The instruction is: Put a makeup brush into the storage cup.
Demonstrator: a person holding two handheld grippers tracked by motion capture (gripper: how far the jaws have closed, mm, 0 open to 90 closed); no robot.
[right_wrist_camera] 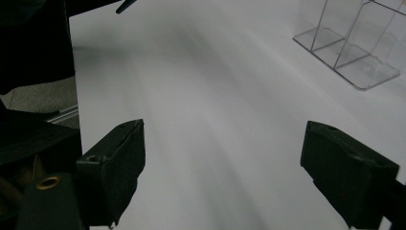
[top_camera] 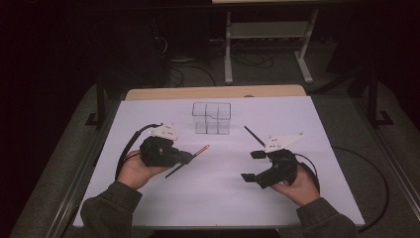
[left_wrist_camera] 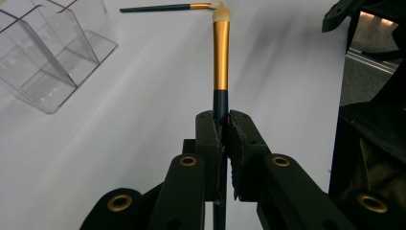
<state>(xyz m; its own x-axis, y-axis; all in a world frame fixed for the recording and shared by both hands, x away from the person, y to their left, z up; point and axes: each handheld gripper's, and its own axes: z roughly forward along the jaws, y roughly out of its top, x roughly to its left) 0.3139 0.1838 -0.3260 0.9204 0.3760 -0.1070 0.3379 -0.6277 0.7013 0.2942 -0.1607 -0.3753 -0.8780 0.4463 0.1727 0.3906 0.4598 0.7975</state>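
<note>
The makeup brush (left_wrist_camera: 220,57) is slim, with a dark handle, gold ferrule and pale tip. The left gripper (left_wrist_camera: 223,125) fingers clamp its handle above the worktop (top_camera: 218,188), its tip pointing toward a second brush (left_wrist_camera: 165,7). The right gripper (right_wrist_camera: 222,167) fingers stand apart.

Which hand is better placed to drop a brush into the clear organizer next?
Left. The left gripper is shut on a gold-banded brush, with the clear organizer just ahead. The right gripper is open and holds nothing; the other brush lies on the table.
</note>
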